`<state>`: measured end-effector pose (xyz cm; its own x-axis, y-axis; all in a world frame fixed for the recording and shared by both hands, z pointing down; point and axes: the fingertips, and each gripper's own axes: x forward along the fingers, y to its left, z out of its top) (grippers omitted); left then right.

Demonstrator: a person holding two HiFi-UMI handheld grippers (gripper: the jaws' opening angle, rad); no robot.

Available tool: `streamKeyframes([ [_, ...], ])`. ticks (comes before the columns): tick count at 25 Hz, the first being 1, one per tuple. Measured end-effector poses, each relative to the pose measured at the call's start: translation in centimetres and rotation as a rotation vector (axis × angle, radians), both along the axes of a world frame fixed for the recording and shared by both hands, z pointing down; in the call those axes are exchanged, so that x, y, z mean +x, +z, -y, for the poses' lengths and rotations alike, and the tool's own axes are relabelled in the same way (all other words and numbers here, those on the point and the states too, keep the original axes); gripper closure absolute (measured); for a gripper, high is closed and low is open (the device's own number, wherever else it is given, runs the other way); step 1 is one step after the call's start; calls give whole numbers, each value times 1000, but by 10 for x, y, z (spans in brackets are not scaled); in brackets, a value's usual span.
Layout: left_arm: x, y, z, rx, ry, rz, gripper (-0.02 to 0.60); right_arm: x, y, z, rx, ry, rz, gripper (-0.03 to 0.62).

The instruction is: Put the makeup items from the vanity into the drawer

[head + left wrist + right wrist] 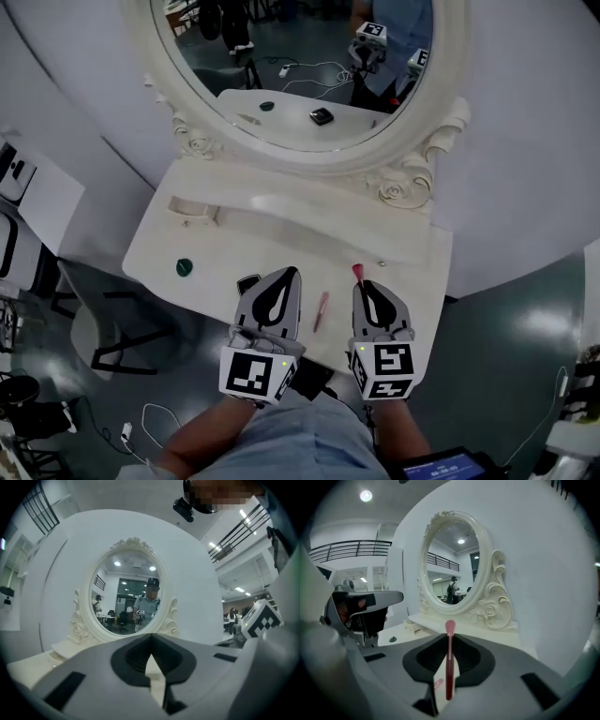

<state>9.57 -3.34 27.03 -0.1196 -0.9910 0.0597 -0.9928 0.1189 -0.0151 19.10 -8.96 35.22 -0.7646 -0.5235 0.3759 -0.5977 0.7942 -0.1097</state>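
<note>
The right gripper view settles it: my right tool (pixel 449 641) is squeezed almost shut on the pink makeup brush (pixel 449 667). The bristles poke out past the tips toward the mirror (pixel 450 559). The head view only catches the bristle end, but it does show a 2nd pink stick (pixel 321 311) lying on the counter (pixel 281 239) near the front edge, between my 2 tools. My left tool (pixel 151 658) has its jaws together on nothing.
</note>
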Motion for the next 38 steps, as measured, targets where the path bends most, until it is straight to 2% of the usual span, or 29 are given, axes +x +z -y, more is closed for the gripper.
streamKeyframes([
  [8, -72, -5, -41, 30, -165, 8, 581, -78, -11, -26, 36, -162, 10, 553],
  [16, -169, 3, -54, 26, -214, -32, 581, -184, -8, -42, 43, -248, -22, 553],
  [20, -224, -3, -52, 64, -247, -113, 581, -246, -7, -51, 44, -299, -37, 553],
  [24, -273, -4, -54, 54, -264, -144, 581, -299, -11, -59, 55, -351, -51, 553],
  [31, -321, 5, -69, 20, -302, -183, 581, -359, -5, -65, 86, -409, -80, 553],
  [38, -363, 34, -72, -38, -329, -242, 581, -411, 23, -69, 149, -511, -167, 553],
])
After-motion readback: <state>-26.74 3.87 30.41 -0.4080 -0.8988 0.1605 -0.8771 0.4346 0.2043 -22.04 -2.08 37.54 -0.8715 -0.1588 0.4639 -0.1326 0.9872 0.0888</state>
